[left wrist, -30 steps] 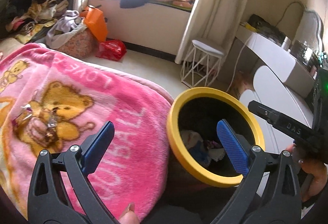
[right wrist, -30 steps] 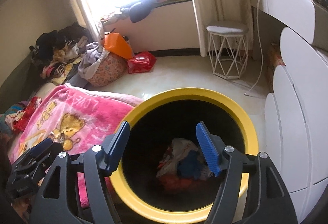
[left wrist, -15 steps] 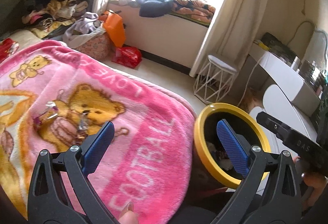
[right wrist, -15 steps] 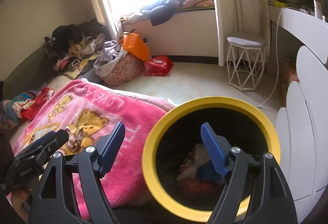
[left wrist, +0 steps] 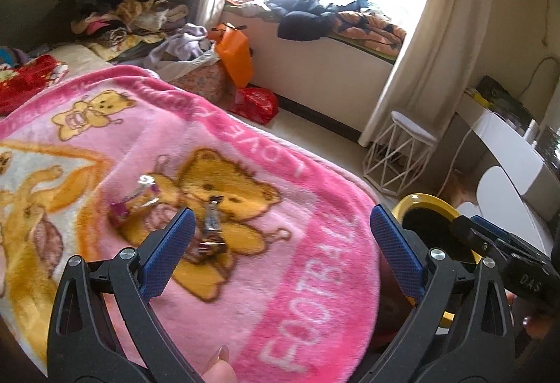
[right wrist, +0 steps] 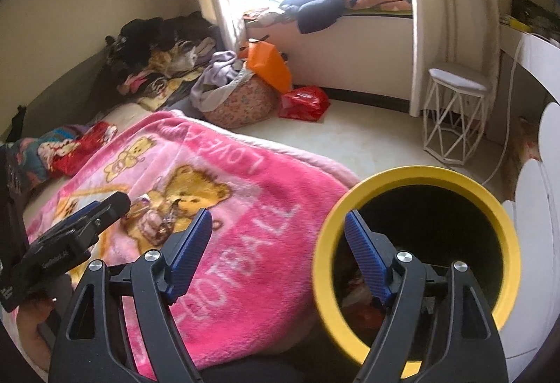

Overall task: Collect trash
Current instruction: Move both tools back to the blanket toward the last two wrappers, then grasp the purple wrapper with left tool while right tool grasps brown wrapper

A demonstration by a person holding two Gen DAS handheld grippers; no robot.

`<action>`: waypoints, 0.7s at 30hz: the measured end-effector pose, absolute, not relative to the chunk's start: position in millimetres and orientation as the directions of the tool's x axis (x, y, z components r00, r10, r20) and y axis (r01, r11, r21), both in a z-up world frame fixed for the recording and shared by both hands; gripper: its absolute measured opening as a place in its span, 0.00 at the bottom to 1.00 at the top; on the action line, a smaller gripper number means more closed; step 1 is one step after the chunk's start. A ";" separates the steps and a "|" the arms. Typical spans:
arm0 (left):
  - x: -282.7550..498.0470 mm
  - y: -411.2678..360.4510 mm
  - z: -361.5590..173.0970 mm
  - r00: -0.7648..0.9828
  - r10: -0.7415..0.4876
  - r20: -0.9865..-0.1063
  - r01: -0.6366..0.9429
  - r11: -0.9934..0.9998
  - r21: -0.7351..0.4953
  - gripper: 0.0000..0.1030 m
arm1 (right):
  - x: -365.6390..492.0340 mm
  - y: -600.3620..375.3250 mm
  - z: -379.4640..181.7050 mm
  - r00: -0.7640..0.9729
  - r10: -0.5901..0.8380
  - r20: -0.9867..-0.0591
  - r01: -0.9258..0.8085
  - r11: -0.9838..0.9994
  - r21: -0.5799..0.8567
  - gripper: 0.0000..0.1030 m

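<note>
Left wrist view: left gripper (left wrist: 278,246), jaws wide and empty, faces the pink blanket (left wrist: 315,278). A candy wrapper (left wrist: 211,229) lies just beyond its left fingertip, long axis pointing away. Right gripper (right wrist: 278,244), also open and empty, straddles the yellow-rimmed bin (right wrist: 504,218) rim, farther off.

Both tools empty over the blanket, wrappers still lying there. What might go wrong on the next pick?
The wrappers lie on a fluffy blanket, so the left tool may pinch fabric with them. They are thin and crinkly, so one could slip out. The bin stands at the bed's edge; a swing could knock it.
</note>
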State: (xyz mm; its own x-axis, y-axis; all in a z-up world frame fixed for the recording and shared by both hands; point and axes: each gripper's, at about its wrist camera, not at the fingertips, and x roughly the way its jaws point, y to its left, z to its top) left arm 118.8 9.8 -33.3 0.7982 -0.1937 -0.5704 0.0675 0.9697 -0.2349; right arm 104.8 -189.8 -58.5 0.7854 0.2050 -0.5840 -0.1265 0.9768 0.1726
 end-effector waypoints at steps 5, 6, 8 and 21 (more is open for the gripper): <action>122.1 33.8 -37.0 0.803 -0.145 -0.577 0.020 0.976 -0.218 0.90 | 116.4 -165.0 -62.6 0.768 0.238 -0.594 -0.175 0.971 0.163 0.73; 123.5 38.6 -38.4 0.804 -0.137 -0.579 0.012 0.977 -0.215 0.90 | 118.4 -159.8 -63.7 0.764 0.246 -0.597 -0.186 0.969 0.162 0.73; 125.7 49.0 -40.6 0.804 -0.117 -0.583 -0.008 0.978 -0.207 0.90 | 123.2 -150.0 -66.6 0.755 0.258 -0.602 -0.207 0.966 0.155 0.73; 146.8 124.0 -78.6 0.743 0.012 -0.670 -0.162 0.973 -0.163 0.89 | 166.1 -75.1 -102.3 0.657 0.343 -0.672 -0.314 0.934 0.171 0.73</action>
State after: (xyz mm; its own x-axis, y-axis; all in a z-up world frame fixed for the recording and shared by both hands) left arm 146.8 124.0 -78.6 0.7426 0.0120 -0.6696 -0.1623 0.9733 -0.1626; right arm 166.1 -75.1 -102.3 0.6566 0.3433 -0.6716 -0.3140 0.9340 0.1705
